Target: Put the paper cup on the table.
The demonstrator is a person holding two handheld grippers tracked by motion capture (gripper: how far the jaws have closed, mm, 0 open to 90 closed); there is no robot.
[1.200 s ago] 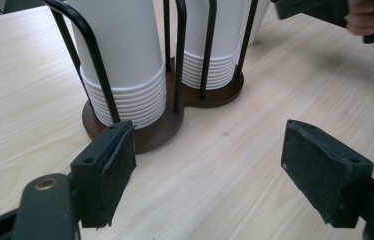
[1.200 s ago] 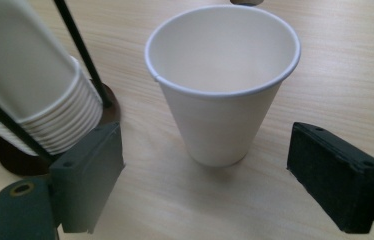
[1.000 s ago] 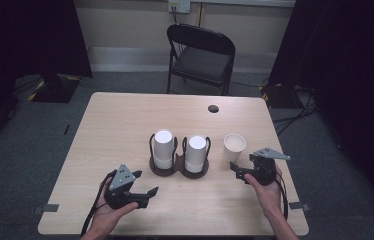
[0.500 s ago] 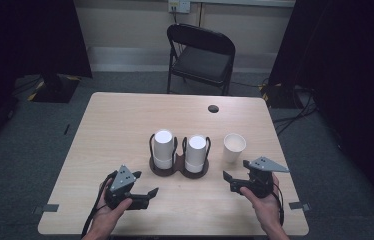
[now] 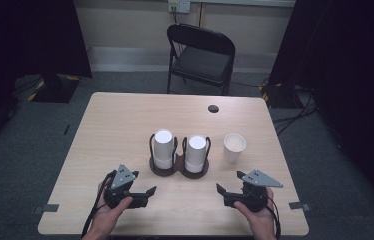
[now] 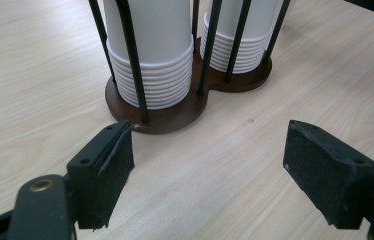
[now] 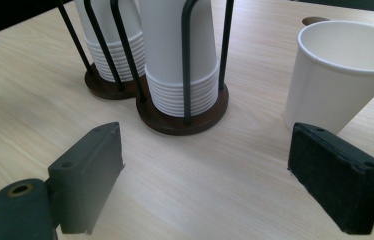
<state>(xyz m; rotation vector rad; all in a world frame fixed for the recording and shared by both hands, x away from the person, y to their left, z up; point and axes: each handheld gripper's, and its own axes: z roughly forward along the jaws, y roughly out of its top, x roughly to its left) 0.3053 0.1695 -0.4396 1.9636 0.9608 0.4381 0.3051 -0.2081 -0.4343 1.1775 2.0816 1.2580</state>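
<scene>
A dark brown cup holder (image 5: 178, 169) with black wire posts stands mid-table and carries two stacks of white paper cups (image 5: 164, 148) (image 5: 196, 152). Both stacks appear upside down. A single white paper cup (image 5: 234, 147) stands upright and empty to the holder's right. My left gripper (image 5: 148, 192) rests open near the front edge, just left of the holder's base (image 6: 175, 112). My right gripper (image 5: 221, 189) is open too, in front of the single cup (image 7: 342, 75) and the right stack (image 7: 182, 60). Nothing lies between either pair of jaws.
The light wooden table (image 5: 115, 130) has a round cable hole (image 5: 213, 108) near its far edge. A black folding chair (image 5: 201, 55) stands behind the table. Cables (image 5: 295, 107) run over the floor at the right.
My right gripper has drawn back from beside the single cup toward the table's front edge. The left gripper has hardly moved.
</scene>
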